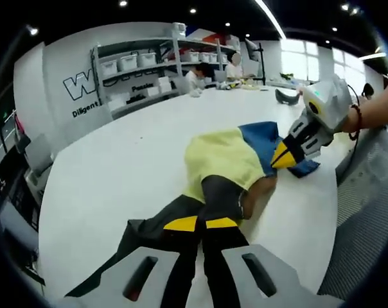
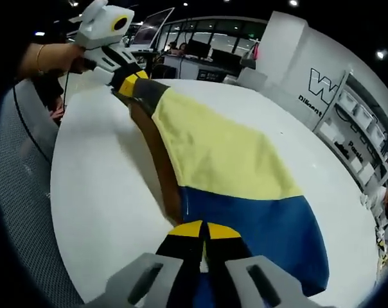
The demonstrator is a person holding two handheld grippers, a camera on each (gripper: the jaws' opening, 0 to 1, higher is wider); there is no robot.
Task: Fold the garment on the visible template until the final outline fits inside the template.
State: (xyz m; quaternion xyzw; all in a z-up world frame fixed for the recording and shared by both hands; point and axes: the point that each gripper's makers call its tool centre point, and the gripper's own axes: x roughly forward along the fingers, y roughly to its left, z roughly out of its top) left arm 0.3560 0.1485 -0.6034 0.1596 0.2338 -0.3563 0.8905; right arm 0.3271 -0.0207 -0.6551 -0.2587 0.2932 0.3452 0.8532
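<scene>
A garment (image 1: pixel 226 157) in yellow, blue and dark grey panels with a brown underside is stretched over the white table (image 1: pixel 117 167) between both grippers. My left gripper (image 1: pixel 200 223) is shut on its dark grey end. The right gripper (image 1: pixel 282 156) comes in from the right, shut on the blue end. In the right gripper view, my right gripper (image 2: pixel 203 230) pinches the blue panel's near edge. From there the garment (image 2: pixel 220 154) runs away to the left gripper (image 2: pixel 131 82), shut on the grey tip at top left. The long left edge is raised and shows brown.
The table (image 2: pixel 97 192) is wide and rounded, with grey mesh (image 2: pixel 27 167) beyond its edge. A dark object (image 1: pixel 287 96) lies far back on the table. Shelves with white bins (image 1: pixel 139 64) and seated people stand behind. A hand with a bracelet (image 1: pixel 356 119) holds the right gripper.
</scene>
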